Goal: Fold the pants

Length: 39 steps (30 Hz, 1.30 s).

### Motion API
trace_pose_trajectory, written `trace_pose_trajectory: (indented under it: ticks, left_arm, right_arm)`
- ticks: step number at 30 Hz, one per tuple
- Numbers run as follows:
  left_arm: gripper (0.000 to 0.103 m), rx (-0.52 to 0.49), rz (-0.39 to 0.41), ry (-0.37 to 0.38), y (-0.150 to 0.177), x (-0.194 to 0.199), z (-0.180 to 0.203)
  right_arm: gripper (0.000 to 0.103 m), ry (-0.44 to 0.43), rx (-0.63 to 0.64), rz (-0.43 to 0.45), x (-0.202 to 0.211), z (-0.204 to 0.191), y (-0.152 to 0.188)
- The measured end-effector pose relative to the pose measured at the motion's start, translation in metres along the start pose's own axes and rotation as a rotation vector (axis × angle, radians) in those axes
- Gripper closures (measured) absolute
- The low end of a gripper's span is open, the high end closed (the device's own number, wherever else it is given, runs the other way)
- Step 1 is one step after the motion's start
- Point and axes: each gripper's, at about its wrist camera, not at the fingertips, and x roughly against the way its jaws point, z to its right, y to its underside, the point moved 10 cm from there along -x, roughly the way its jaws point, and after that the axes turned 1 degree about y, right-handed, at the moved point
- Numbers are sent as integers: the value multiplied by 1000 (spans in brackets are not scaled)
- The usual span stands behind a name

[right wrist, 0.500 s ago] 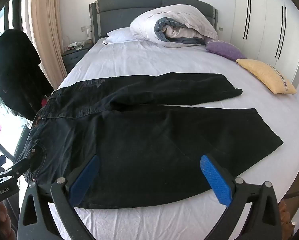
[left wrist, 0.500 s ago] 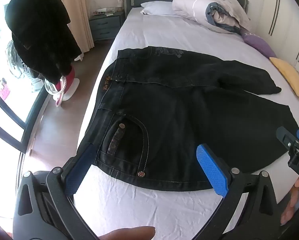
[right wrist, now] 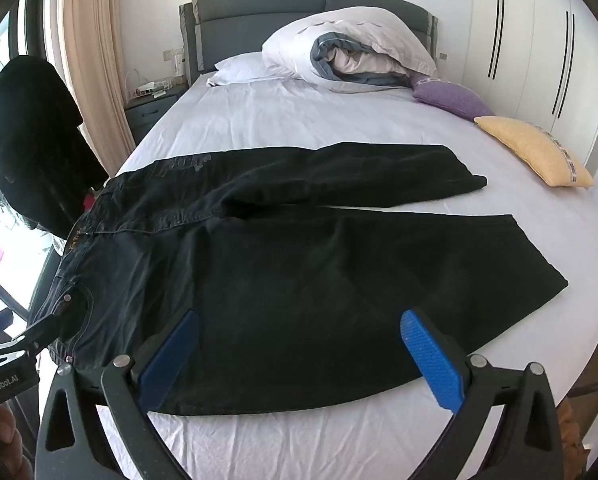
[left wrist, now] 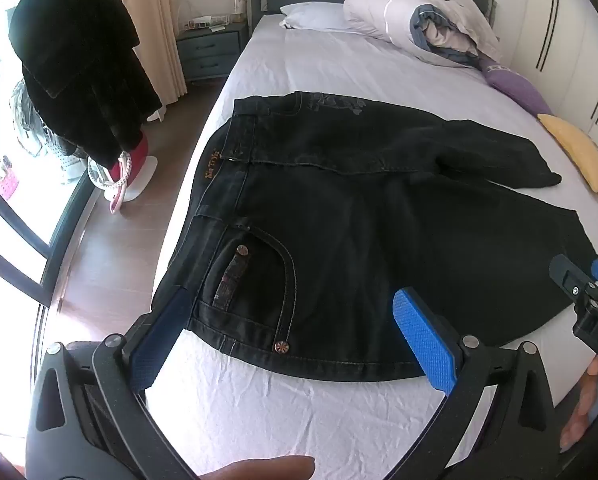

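Observation:
Black jeans [left wrist: 359, 216] lie flat on the white bed sheet [left wrist: 299, 420], waistband to the left, both legs running to the right. They also show in the right wrist view [right wrist: 299, 272]. My left gripper [left wrist: 291, 332] is open and empty, hovering over the near hip pocket [left wrist: 251, 280] at the waistband end. My right gripper [right wrist: 299, 352] is open and empty above the near edge of the near leg. Each gripper shows at the edge of the other's view.
A rolled duvet [right wrist: 351, 48] and white pillow [right wrist: 243, 66] lie at the headboard. A purple cushion [right wrist: 451, 98] and yellow cushion [right wrist: 535, 150] sit at the bed's right side. A black coat [left wrist: 79, 56] hangs left of the bed beside a nightstand [left wrist: 211, 54].
Both grippers have held nearly still; the views are almost unchanged, and the jeans have not moved.

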Motion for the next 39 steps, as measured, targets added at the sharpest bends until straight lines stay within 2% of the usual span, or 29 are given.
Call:
trace_pose_trajectory:
  ticks: [39]
  left_arm:
    - [0, 0, -4, 1, 2, 1, -1]
  right_arm:
    - [0, -4, -9, -18, -8, -6, 15]
